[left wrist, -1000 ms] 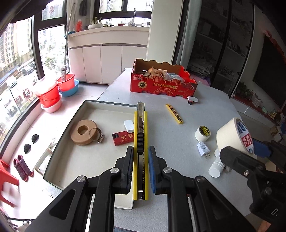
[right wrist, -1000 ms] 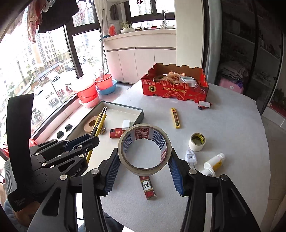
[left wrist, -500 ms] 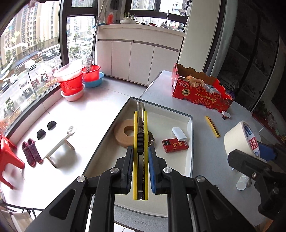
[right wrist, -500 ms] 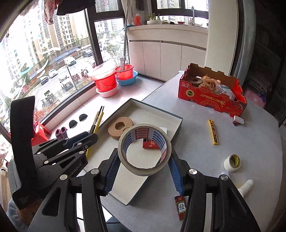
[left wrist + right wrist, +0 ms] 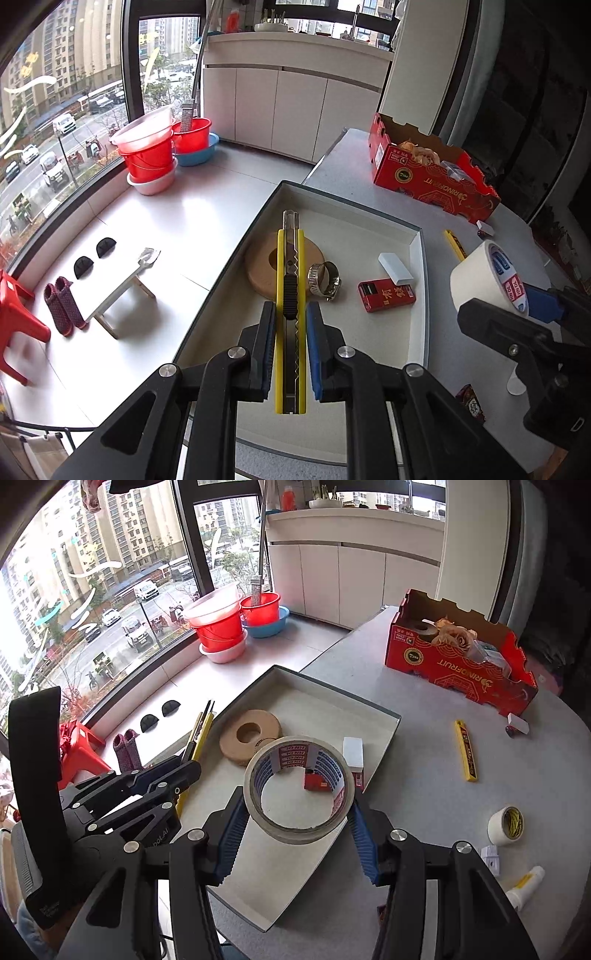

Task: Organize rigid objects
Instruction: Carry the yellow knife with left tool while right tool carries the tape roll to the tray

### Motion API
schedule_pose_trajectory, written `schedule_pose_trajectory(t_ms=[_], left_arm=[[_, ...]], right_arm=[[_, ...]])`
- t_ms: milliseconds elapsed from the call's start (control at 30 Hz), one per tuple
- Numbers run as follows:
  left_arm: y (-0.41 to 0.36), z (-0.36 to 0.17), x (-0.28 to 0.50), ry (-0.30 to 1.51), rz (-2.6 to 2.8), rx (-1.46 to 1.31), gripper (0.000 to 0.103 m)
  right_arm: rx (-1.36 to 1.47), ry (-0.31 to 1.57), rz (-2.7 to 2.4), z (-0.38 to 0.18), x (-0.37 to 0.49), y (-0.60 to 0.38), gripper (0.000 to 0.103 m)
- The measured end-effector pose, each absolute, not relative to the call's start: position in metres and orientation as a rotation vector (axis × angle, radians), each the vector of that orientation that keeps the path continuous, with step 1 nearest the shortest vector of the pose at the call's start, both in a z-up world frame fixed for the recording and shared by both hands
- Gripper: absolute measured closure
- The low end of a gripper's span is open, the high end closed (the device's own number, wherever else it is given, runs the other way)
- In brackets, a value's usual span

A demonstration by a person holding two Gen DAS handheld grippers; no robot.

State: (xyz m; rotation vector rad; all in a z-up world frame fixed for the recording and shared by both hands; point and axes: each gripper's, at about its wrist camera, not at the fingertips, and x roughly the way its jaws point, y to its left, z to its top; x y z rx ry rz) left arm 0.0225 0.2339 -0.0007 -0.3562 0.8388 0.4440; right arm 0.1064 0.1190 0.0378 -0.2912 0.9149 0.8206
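Note:
My left gripper (image 5: 290,332) is shut on a yellow utility knife (image 5: 290,280), held above the grey tray (image 5: 343,206). The tray holds a brown tape ring (image 5: 262,264), a metal hose clamp (image 5: 323,280), a red box (image 5: 386,295) and a white block (image 5: 395,263). My right gripper (image 5: 297,827) is shut on a large roll of beige tape (image 5: 299,830), hanging over the tray's (image 5: 332,690) near half. The same roll (image 5: 487,277) shows at the right of the left wrist view. The left gripper (image 5: 177,775) with the knife (image 5: 199,734) appears to the left of the tray.
On the table (image 5: 424,782) lie a small yellow knife (image 5: 465,749), a small tape roll (image 5: 506,821), a white plug (image 5: 491,858) and a tube (image 5: 524,884). A red cardboard box (image 5: 458,672) stands at the back. Left of the table are red buckets (image 5: 147,155) on the floor.
Both grippers have moved left and down, from over the open table to over the tray. Each keeps its grip, on the knife and on the tape roll.

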Motion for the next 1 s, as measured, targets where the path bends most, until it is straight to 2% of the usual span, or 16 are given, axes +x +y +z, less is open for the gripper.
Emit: schedule_pose_trajectory(t_ms=[1000], left_arm=[[0.253,-0.042,0.093,0.944,0.405,-0.326,0.086]], right_arm=[[-0.241,1.065,0.770,-0.025,0.183,0.156,0.049]])
